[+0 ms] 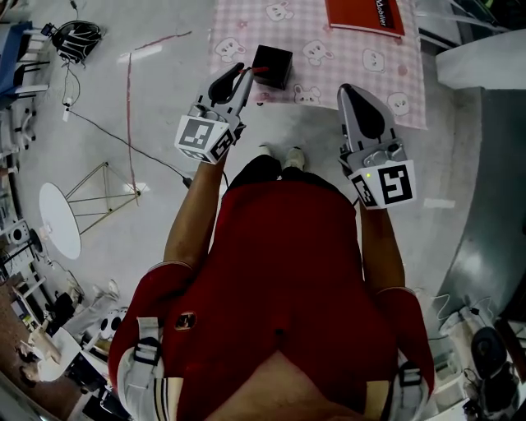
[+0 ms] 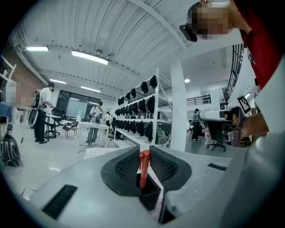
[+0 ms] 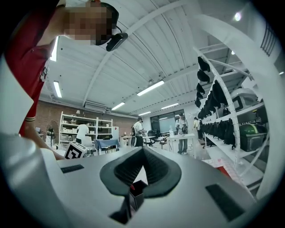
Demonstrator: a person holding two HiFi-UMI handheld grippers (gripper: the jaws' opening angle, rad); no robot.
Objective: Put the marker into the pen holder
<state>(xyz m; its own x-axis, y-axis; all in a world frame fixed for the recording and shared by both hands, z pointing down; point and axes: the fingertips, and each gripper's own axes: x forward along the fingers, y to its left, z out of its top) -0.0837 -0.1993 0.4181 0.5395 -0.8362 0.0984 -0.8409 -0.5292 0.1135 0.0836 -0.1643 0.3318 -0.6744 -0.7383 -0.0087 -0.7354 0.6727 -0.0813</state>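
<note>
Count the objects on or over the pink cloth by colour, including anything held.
Red: 2 (marker in left gripper, book)
Black: 1 (pen holder)
Total: 3

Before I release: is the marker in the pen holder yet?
Partly in: the marker stands upright, gripped by the left gripper, with its lower end inside the pen holder.

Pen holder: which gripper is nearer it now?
Left. The left gripper holds the marker at the pen holder; the right gripper is off to its right, shut.
</note>
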